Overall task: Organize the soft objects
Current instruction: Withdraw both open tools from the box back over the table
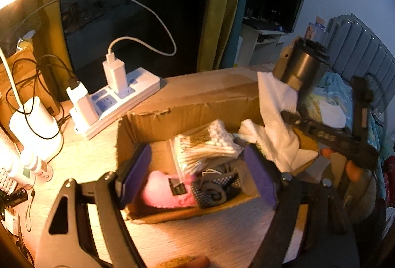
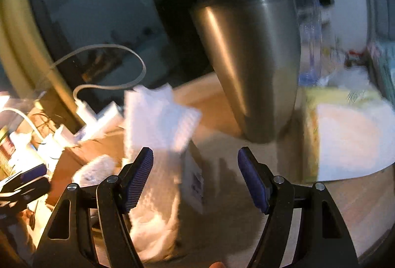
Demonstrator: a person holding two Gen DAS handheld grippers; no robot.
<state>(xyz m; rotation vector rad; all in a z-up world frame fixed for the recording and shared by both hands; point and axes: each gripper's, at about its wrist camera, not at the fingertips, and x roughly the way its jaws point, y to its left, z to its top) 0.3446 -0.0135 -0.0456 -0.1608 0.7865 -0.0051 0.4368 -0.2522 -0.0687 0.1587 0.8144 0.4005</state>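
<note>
A: What's nearest? The left gripper (image 1: 197,169) hovers over the box (image 1: 138,129), jaws spread wide, holding nothing. Pale wood desk (image 1: 202,238) below, lit warm by a lamp at the left.

B: And the right gripper (image 2: 195,179)? Also wide open, empty. The white cloth (image 2: 158,144) hangs just past its left finger (image 2: 139,176) (whether it touches, I cannot tell).

A: From the left camera that cloth (image 1: 274,120) drapes over the box's right wall, rumpled and textured. Inside lie a pink fluffy item (image 1: 160,191), a grey dotted sock (image 1: 214,186) and a bag of swabs (image 1: 205,147).

B: Edges? The box's front wall is torn low. The steel cup (image 2: 249,65) stands close behind the cloth.

A: The power strip (image 1: 118,105) sits left of the box; a dark window (image 1: 138,9) and a bed (image 1: 345,95) lie beyond.
</note>
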